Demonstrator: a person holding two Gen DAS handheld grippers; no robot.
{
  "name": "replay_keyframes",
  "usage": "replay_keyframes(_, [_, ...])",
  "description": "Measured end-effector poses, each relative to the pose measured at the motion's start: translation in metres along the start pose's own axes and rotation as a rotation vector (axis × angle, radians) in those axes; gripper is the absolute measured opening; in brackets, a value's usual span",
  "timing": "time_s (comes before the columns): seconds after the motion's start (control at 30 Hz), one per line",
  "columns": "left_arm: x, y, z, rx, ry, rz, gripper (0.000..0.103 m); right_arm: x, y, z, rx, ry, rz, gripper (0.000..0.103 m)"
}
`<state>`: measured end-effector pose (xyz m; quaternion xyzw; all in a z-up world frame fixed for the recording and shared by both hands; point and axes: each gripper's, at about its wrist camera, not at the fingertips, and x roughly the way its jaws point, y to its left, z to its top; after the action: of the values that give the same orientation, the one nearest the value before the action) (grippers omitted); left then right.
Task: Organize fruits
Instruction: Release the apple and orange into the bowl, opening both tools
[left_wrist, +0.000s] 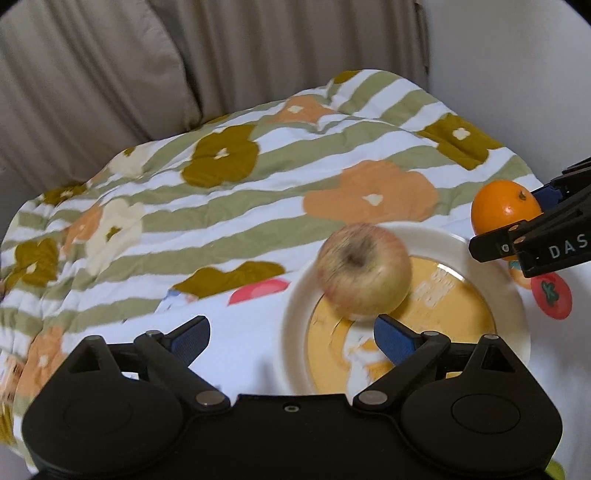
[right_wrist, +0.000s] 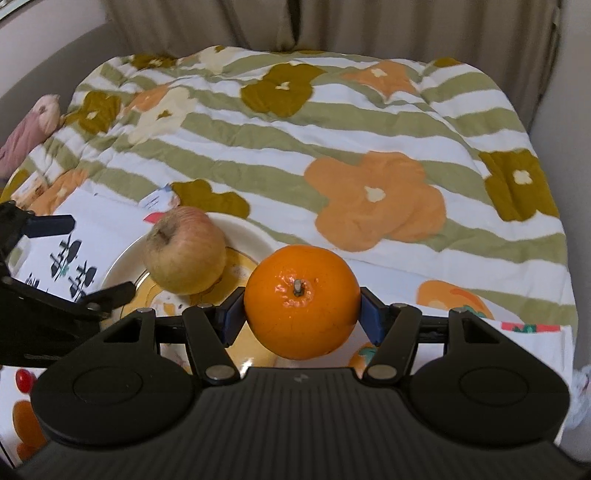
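A yellow-red apple (left_wrist: 364, 272) lies on a white plate with a yellow centre (left_wrist: 476, 254), motion-blurred in the left wrist view; it also shows in the right wrist view (right_wrist: 184, 251) on the plate (right_wrist: 251, 229). My left gripper (left_wrist: 291, 336) is open and empty, just in front of the apple, its blue pads (left_wrist: 393, 338) apart. My right gripper (right_wrist: 301, 314) is shut on an orange (right_wrist: 301, 301), held at the plate's right edge. In the left wrist view the orange (left_wrist: 504, 206) and right gripper (left_wrist: 513, 229) show at the far right.
A quilt with green stripes and orange and brown flowers (left_wrist: 258, 192) covers the surface. A white cloth with fruit prints (left_wrist: 552, 293) lies under the plate. Beige curtains (left_wrist: 110, 74) hang behind. A pink soft item (right_wrist: 29, 129) lies at the left edge.
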<state>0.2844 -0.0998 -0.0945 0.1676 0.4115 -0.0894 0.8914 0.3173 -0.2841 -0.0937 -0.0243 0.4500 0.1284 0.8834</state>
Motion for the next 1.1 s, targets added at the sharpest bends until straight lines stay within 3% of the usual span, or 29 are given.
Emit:
replay_keyframes(0.3, [-0.021, 0.014, -0.021, -0.092, 0.031, 0.022, 0.098, 0.019, 0.036, -0.01, -0.205, -0.021, 0.03, 0.078])
replay_keyframes(0.53, [-0.028, 0.016, -0.031, -0.125, 0.036, 0.034, 0.098, 0.031, 0.048, -0.016, -0.263, -0.026, 0.023, 0.079])
replay_keyframes(0.6, [-0.031, 0.014, -0.032, -0.128, 0.035, 0.042, 0.098, 0.026, 0.052, -0.018, -0.294, -0.081, -0.009, 0.092])
replay_keyframes(0.63, [-0.032, 0.013, -0.033, -0.13, 0.033, 0.045, 0.098, 0.023, 0.053, -0.018, -0.307, -0.107, -0.029, 0.103])
replay_keyframes(0.67, [-0.033, 0.013, -0.034, -0.133, 0.031, 0.051, 0.098, 0.02, 0.054, -0.019, -0.316, -0.131, -0.048, 0.103])
replay_keyframes(1.1, [-0.065, 0.008, -0.039, -0.168, -0.003, 0.092, 0.098, -0.026, 0.05, -0.029, -0.236, -0.156, -0.018, 0.103])
